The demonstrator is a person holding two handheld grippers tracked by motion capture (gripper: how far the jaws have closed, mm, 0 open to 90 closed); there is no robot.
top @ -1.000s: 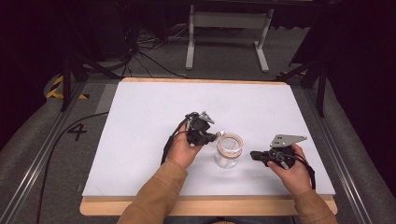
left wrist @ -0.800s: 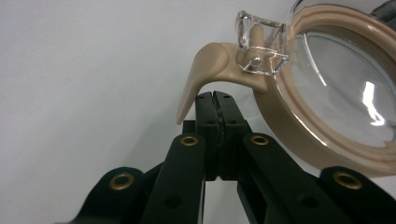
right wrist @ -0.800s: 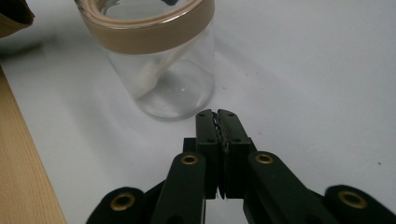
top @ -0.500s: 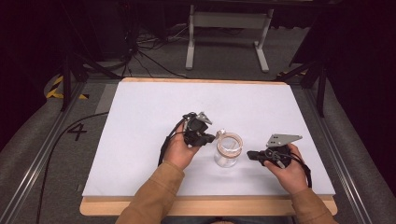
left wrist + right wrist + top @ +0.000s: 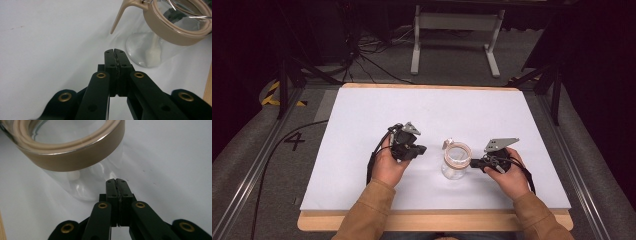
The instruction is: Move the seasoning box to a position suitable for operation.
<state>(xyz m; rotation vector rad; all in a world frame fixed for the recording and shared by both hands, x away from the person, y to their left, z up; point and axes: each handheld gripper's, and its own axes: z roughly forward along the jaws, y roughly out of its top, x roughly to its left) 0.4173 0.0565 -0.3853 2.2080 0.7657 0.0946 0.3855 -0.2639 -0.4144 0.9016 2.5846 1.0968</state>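
Note:
A clear glass jar (image 5: 456, 161) with a tan ring and a wire clasp at its mouth stands upright on the white table (image 5: 422, 107). My left gripper (image 5: 422, 149) is a short way to its left, pointing at it, shut with nothing between the jaws. In the left gripper view the closed tips (image 5: 115, 51) sit just short of the jar (image 5: 152, 47). My right gripper (image 5: 473, 163) is close to the jar's right side; its jaws have just closed the last bit and hold nothing. Its tips (image 5: 116, 180) almost reach the glass wall of the jar (image 5: 75, 155).
The white sheet lies on a wooden board whose edge (image 5: 432, 220) shows at the front. A metal stand (image 5: 457, 30) and cables (image 5: 367, 55) are on the floor behind the table. A floor mark "4" (image 5: 294, 141) lies to the left.
My left gripper has drawn leftward, away from the jar. My right gripper has moved left, closer to the jar. The jar has stayed in place.

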